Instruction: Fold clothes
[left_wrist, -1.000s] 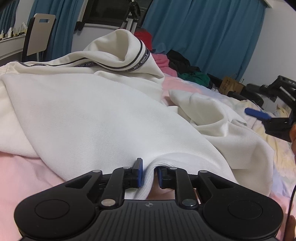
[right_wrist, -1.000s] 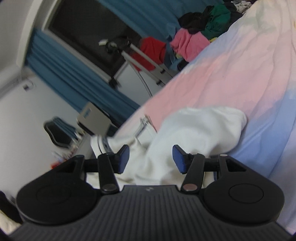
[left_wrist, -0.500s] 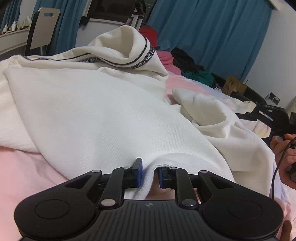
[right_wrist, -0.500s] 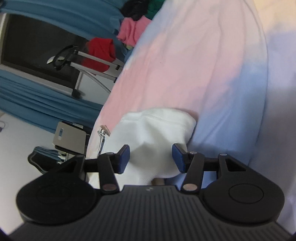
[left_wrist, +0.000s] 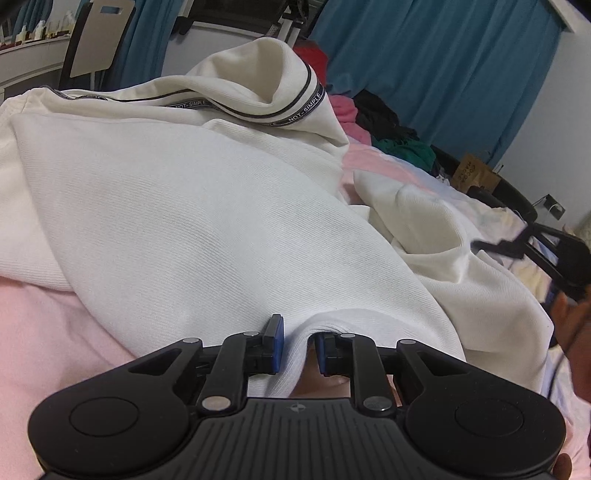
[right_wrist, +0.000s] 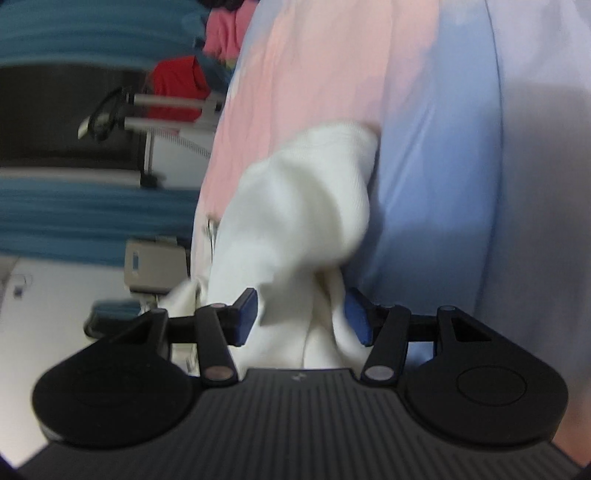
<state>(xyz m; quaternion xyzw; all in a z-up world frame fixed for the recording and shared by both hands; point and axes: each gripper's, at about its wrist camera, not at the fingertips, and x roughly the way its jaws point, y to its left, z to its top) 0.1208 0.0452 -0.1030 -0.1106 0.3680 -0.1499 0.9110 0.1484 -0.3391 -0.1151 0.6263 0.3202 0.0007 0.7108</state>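
A white hoodie (left_wrist: 184, 206) lies spread on the bed, its hood (left_wrist: 266, 85) with a black lettered trim standing up at the back. My left gripper (left_wrist: 298, 347) is shut on the near hem, which bunches up between the blue pads. One sleeve (left_wrist: 424, 229) trails off to the right. In the right wrist view that sleeve's end (right_wrist: 306, 206) runs between the fingers of my right gripper (right_wrist: 302, 319), which stand wide apart and open. The right gripper shows in the left wrist view only as a dark blur (left_wrist: 535, 247) with a hand (left_wrist: 569, 314) beside it.
The bed sheet is pink (left_wrist: 44, 332) on the left and pale blue (right_wrist: 436, 184) on the right. A pile of coloured clothes (left_wrist: 388, 125) lies at the far end. A chair (left_wrist: 99, 40), blue curtains (left_wrist: 424, 55) and a paper bag (left_wrist: 476, 173) stand beyond the bed.
My right gripper has rolled sideways and closed in on the sleeve end, so cloth now sits between its open fingers. The left gripper keeps its grip on the hem.
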